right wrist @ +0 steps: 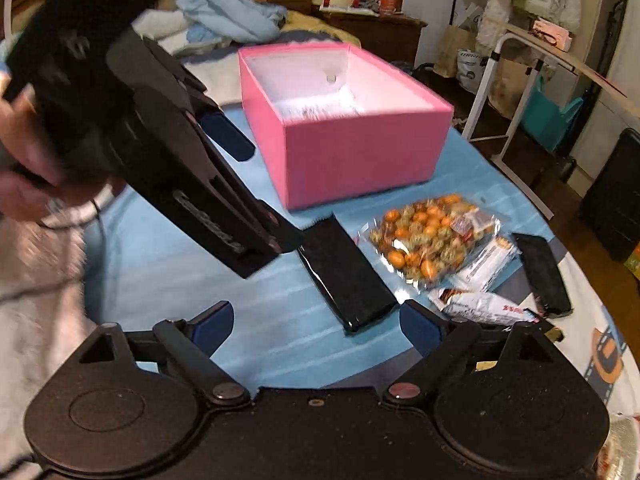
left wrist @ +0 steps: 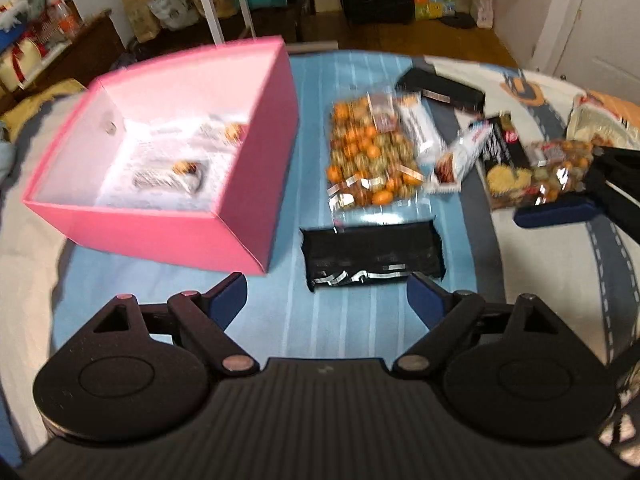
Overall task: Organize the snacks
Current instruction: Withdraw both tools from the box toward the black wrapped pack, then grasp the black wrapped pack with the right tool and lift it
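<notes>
An open pink box (left wrist: 168, 236) stands on the blue cloth, some snacks inside. Beside it lie a black packet (left wrist: 372, 256), a clear bag of orange sweets (left wrist: 368, 152), and two white bars (left wrist: 460, 156).

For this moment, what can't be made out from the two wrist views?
- Left wrist view: the wrappers inside the pink box are washed out by glare and blurred; their print is unreadable.
- Right wrist view: the box's near wall hides most of its floor.
- Both views: lettering on the black packet is lost to blur.
- Left wrist view: the right gripper is cut off by the right edge.
</notes>
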The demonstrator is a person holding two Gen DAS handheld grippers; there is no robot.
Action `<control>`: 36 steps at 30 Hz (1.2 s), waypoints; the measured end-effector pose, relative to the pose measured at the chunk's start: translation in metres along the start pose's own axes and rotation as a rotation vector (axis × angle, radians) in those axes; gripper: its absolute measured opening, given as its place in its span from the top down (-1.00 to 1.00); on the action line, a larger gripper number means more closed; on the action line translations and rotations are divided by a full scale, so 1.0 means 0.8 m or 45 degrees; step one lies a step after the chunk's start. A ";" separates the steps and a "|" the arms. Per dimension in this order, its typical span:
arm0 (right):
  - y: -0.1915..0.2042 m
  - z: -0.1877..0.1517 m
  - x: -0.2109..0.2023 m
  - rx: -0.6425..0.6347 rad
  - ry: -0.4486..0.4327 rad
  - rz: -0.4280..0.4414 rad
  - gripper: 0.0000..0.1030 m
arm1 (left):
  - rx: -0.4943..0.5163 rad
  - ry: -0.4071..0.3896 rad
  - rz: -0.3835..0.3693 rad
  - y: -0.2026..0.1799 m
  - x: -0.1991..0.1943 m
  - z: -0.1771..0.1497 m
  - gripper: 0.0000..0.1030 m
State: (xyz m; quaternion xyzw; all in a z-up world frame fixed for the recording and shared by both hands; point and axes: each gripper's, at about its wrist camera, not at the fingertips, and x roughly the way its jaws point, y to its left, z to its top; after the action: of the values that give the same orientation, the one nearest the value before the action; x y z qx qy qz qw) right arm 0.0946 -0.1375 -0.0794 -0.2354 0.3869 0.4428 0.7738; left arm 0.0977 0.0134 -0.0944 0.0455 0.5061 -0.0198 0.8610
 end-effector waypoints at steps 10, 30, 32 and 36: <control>-0.033 -0.034 0.069 0.221 -0.017 -0.129 -0.70 | -0.125 0.212 -0.041 0.017 0.089 -0.008 -0.63; -0.034 -0.026 0.107 0.431 0.028 -0.101 -0.06 | -0.274 0.085 -0.086 0.019 0.117 0.006 -0.44; -0.033 -0.019 0.109 0.427 0.050 -0.122 0.02 | -0.232 0.084 -0.128 0.011 0.112 0.007 -0.21; -0.028 -0.021 0.108 0.392 0.049 -0.140 0.06 | -0.185 0.083 -0.127 0.006 0.110 0.006 -0.19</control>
State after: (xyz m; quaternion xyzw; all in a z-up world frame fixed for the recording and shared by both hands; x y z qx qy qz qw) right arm 0.1341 -0.1170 -0.1583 -0.1432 0.4514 0.3306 0.8163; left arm 0.1450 0.0187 -0.1685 -0.0416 0.5356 -0.0243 0.8431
